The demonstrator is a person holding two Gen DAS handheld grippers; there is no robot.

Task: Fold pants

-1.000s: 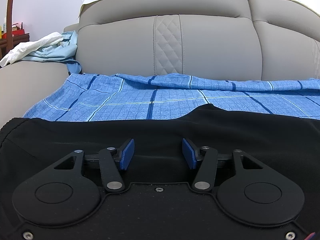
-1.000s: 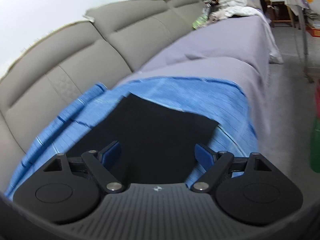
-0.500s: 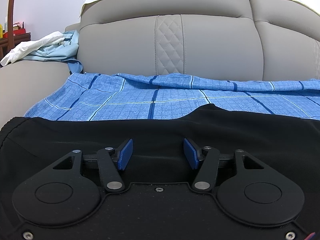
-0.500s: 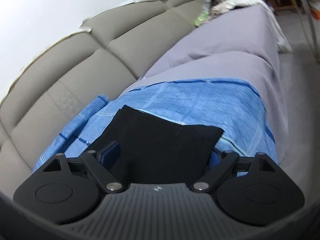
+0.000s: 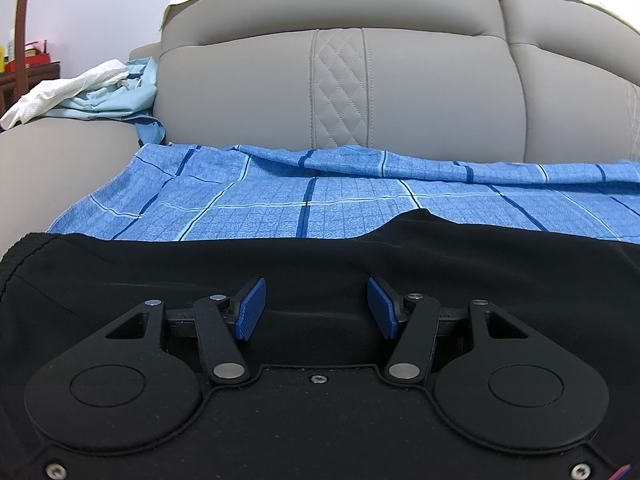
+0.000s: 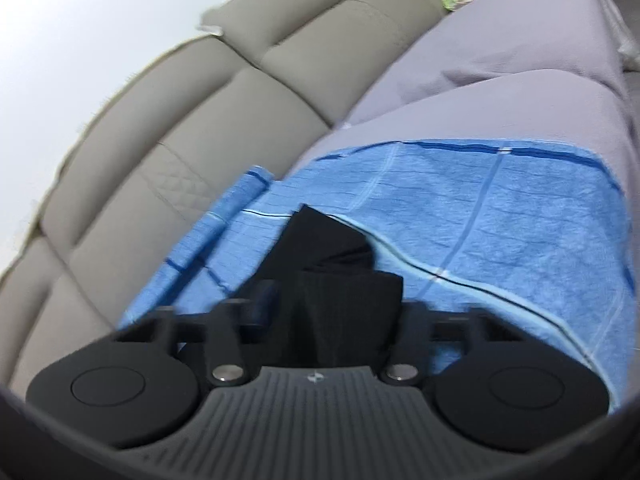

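Gripping bunched black fabric: in the right wrist view the right gripper (image 6: 332, 312) has its jaws closed in on a fold of the black pants (image 6: 340, 280), cloth filling the gap at lower centre of frame; the right-hand pad is hidden behind it, the picture is motion-blurred. One corner of the pants rises to a point just above the gripper, mid-frame, over the blue checked sheet (image 6: 500, 216). Sheet lies on a lavender cover (image 6: 520, 80) that runs to the upper right; beige sofa back cushions (image 6: 208, 120) sweep across the left and top. Left wrist view: left gripper (image 5: 316, 308) sits low with jaws spread wide, blue pads (image 5: 250, 309) well apart, nothing between them, pants (image 5: 320, 256) lying flat underneath and filling the lower half of frame edge to edge. Hemmed edge of the pants curves at the far left; a small peak in the far edge sits right of centre. Beyond that, the same blue checked sheet (image 5: 280, 200) across mid-frame, rumpled along the base of the beige cushions (image 5: 340, 92), one with a diamond-stitched strip. Upper left: pale blue and white cloths (image 5: 92, 92) piled on the sofa arm.
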